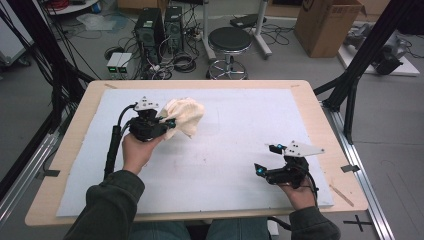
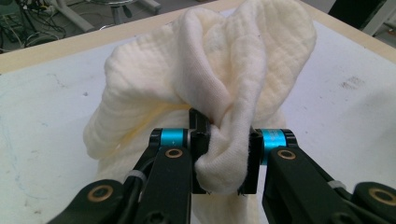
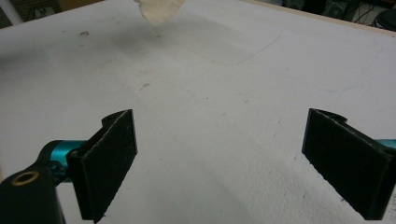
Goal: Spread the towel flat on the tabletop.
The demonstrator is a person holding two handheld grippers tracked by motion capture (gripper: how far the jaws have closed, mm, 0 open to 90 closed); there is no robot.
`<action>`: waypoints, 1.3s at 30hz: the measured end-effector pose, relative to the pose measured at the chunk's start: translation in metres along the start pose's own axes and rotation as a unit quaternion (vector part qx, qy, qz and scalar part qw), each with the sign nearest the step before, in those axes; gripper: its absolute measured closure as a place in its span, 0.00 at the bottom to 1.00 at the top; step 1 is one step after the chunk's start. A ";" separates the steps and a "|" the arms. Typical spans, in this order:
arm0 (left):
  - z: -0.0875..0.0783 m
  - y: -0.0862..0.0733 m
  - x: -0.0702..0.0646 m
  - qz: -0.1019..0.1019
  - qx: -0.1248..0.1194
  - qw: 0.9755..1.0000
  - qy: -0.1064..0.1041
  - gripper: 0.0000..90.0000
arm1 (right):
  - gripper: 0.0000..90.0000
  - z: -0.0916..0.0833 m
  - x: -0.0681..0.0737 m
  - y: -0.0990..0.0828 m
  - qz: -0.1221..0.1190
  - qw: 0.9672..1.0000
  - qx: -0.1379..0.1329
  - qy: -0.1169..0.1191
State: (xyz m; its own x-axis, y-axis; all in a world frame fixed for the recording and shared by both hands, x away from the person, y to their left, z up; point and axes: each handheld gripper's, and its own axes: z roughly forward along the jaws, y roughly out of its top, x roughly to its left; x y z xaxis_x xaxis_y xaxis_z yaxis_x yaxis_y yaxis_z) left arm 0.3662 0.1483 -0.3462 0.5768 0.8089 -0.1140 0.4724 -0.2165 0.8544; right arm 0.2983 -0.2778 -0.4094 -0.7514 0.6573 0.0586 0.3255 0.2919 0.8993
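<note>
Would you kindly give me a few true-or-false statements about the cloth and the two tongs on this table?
1. The left tongs pinch a fold of the cream cloth. True.
2. The right tongs hold a corner of the cloth. False: their jaws stand wide apart with nothing between them.
3. The cloth lies spread flat. False: it is bunched up.
4. The white mat covers most of the wooden table. True.
5. The two tongs touch each other. False: they are far apart.

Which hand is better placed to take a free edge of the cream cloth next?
Right. The right tongs stand open and hold nothing, whereas the left tongs are shut on a bunched fold of the cream cloth and cannot regrip without dropping it.
</note>
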 end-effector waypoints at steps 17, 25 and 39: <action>0.008 -0.016 -0.030 -0.005 0.001 1.000 -0.023 0.87 | 0.10 0.001 0.000 -0.001 -0.004 1.000 0.002 0.000; 0.017 -0.028 -0.041 -0.005 0.015 0.999 -0.029 0.87 | 0.10 0.002 0.002 -0.001 -0.007 1.000 0.010 0.001; 0.045 -0.041 -0.060 0.016 0.055 0.997 -0.046 0.85 | 0.11 0.004 0.003 -0.001 -0.013 1.000 0.012 0.004</action>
State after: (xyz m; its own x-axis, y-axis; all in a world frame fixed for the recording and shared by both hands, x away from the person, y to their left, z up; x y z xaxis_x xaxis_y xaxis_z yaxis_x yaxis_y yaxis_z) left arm 0.3424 0.0842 -0.3973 0.6499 0.7474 -0.1375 0.5191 -0.3045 0.7986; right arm 0.2976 -0.2732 -0.4114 -0.7644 0.6435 0.0390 0.3198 0.3259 0.8897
